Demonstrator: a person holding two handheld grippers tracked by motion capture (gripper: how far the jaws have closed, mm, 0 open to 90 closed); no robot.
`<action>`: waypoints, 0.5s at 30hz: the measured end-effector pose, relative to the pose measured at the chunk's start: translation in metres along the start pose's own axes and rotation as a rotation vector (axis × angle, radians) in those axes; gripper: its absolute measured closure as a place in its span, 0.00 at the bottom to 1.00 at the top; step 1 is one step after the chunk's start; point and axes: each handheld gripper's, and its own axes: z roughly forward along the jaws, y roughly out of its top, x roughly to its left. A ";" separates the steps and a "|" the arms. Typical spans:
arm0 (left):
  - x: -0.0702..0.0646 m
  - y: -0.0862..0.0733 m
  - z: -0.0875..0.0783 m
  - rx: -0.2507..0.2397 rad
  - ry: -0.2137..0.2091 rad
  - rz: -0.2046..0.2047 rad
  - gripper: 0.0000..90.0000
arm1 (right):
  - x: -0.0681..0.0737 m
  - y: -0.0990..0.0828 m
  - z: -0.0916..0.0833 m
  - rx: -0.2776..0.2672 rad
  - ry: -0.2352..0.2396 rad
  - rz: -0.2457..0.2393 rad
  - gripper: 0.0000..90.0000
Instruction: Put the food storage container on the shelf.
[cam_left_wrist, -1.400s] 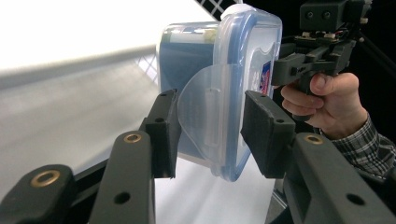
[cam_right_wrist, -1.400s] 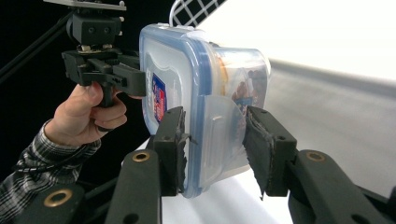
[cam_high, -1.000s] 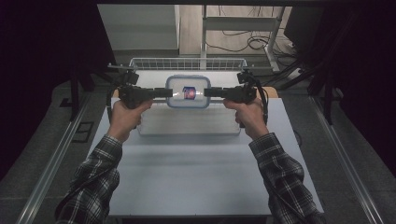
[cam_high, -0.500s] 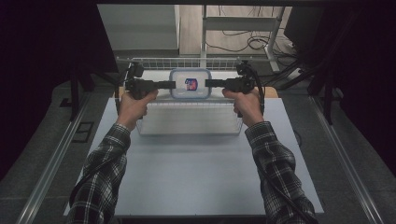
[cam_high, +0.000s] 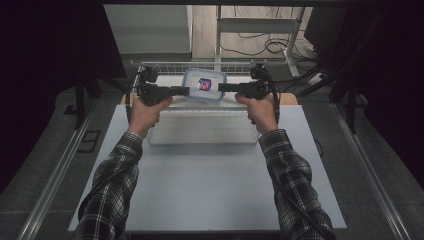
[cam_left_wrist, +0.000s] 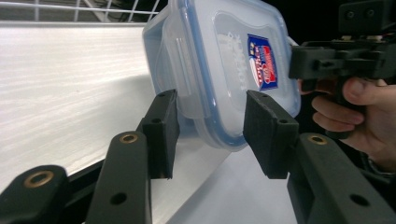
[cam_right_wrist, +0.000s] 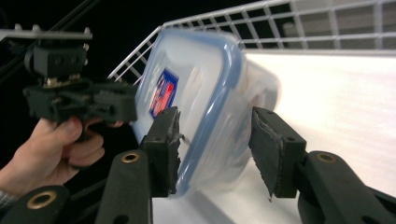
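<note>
Reaching over the low clear bin (cam_high: 202, 131) on the table (cam_high: 210, 200), I have a lidded plastic food container (cam_high: 204, 85) between my two tools, at the far edge of the table beside the wire rack (cam_high: 165, 65). My left gripper (cam_high: 183, 91) stands part open around the container's near end; in the left gripper view daylight shows beside each pad (cam_left_wrist: 161, 133), so that grip looks loose. My right gripper (cam_high: 224, 87) has just been opening, with the blue-rimmed lid edge (cam_right_wrist: 210, 121) still between its jaws and a gap on the outer side. To set it down cleanly, I judge I should let the base settle flat first, then draw both hands straight outward without catching the lid clips.
</note>
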 end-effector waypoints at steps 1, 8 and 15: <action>0.000 0.000 0.000 -0.001 -0.007 -0.005 0.61 | 0.001 0.001 -0.001 -0.007 -0.025 -0.004 0.60; -0.005 0.001 0.000 -0.029 0.047 0.014 0.58 | 0.009 0.004 -0.001 -0.025 -0.147 -0.069 0.59; -0.012 0.007 0.002 -0.065 0.148 0.055 0.56 | 0.007 0.004 0.000 -0.052 -0.193 -0.075 0.60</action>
